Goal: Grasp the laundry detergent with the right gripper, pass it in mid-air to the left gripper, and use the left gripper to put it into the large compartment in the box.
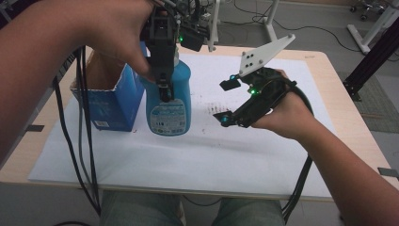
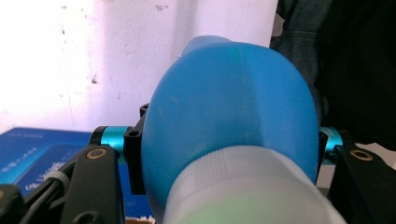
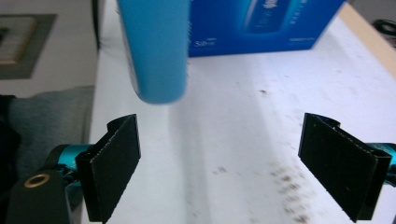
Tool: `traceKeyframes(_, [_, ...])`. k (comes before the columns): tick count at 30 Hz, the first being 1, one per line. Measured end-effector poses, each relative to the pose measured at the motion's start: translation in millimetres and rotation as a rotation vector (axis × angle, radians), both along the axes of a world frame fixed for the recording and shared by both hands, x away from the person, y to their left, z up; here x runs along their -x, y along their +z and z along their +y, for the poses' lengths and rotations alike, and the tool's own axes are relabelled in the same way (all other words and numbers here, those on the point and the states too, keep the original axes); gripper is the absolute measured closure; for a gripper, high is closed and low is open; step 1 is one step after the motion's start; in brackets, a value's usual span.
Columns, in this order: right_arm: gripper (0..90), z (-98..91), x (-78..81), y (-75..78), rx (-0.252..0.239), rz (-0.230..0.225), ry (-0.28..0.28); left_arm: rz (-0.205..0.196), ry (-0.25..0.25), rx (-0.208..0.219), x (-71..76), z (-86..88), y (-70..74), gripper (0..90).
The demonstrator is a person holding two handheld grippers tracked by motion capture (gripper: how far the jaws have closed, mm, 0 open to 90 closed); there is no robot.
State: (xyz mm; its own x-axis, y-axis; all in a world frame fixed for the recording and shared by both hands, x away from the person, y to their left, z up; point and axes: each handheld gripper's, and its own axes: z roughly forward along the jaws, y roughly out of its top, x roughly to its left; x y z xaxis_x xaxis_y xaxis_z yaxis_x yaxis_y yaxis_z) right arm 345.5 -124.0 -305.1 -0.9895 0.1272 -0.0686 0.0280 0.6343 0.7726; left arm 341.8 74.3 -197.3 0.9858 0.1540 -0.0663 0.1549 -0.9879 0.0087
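**Now the bottle hangs from my left tool alone**

My left tool (image 1: 164, 92) is clenched on the neck of the blue bottle (image 1: 168, 106), gripping from above, its pads pressed on either side below the pale cap (image 2: 243, 186). The bottle stands upright over the white sheet (image 1: 197, 150) on the worktop (image 1: 329, 70), just beside the open blue carton (image 1: 110, 101), to its right in the high view. Whether its base rests on the sheet or hangs a little above it I cannot tell.

My right tool (image 1: 227, 101) is released: its jaws stand wide apart with nothing between them, and it sits off to the bottle's right, near but clear of it. In the right gripper view the bottle's lower body (image 3: 156, 51) lies beyond and to the left of the gap between the pads, not within it.

I judge the step in hand to be the handover of the bottle to one tool, with the carton as the likely goal. Next, I reckon, the left tool must carry the bottle upright to the carton's mouth and lower it in straight, since the smooth neck could slip or swing.
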Motion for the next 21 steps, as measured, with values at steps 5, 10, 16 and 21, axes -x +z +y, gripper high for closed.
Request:
traceKeyframes(5, [3.4,-7.3,-3.1,13.3,0.072,-0.021,-0.033,-0.004,0.037,0.006,-1.6,8.8,8.3,38.8])
traceKeyframes(10, [0.6,-13.7,-6.9,30.5,0.173,-0.056,-0.034,0.001,0.127,0.015,-4.8,20.1,22.4,38.7])
traceKeyframes(16, [0.5,-21.7,-14.8,50.2,0.332,-0.074,-0.019,0.007,0.246,0.01,-10.6,35.6,44.4,38.7])
traceKeyframes(21, [0.5,-28.9,-19.3,59.1,0.437,-0.091,-0.027,0.0,0.392,0.007,-15.9,53.3,67.3,38.6])
